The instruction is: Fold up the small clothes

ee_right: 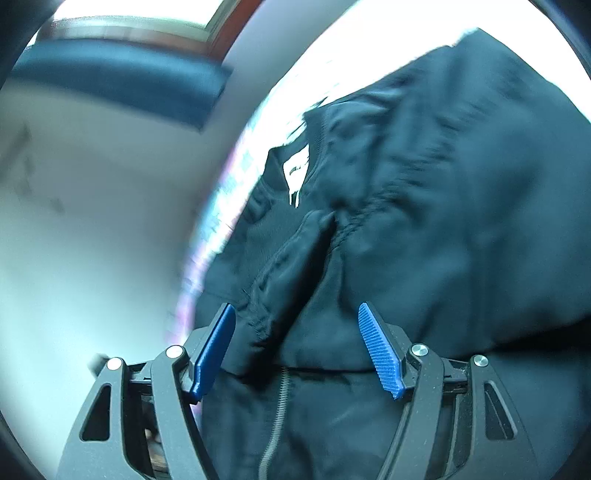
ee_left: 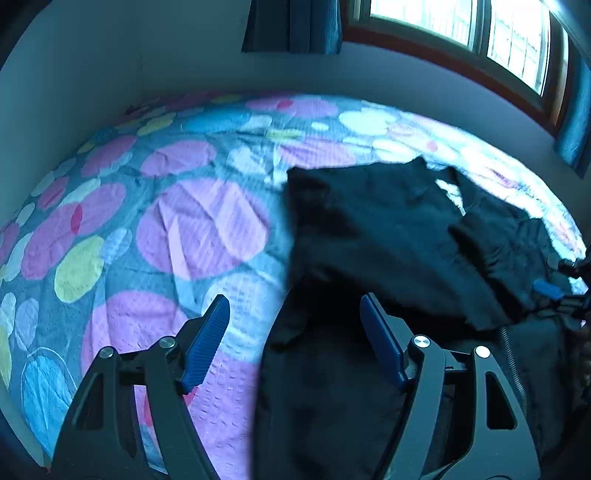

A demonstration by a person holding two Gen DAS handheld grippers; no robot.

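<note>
- You are working partway through the fold: the black jacket (ee_left: pixel 388 236) is lying on the bed (ee_left: pixel 177 229) with one flap doubled over its body, not yet a compact bundle.
- Its collar is pointing toward the window (ee_left: pixel 461 33), its long axis running away from you.
- Your left claw (ee_left: pixel 295 332) and right claw (ee_right: pixel 297 343) are both hovering spread, pinching nothing.

Left gripper (ee_left: pixel 293 328) angled downward, blue pads (ee_left: pixel 207 339) spread wide, nothing clamped between them. Right gripper (ee_right: pixel 297 339) also tilted down, jaws apart, pads (ee_right: pixel 380 350) pressing on nothing.
</note>
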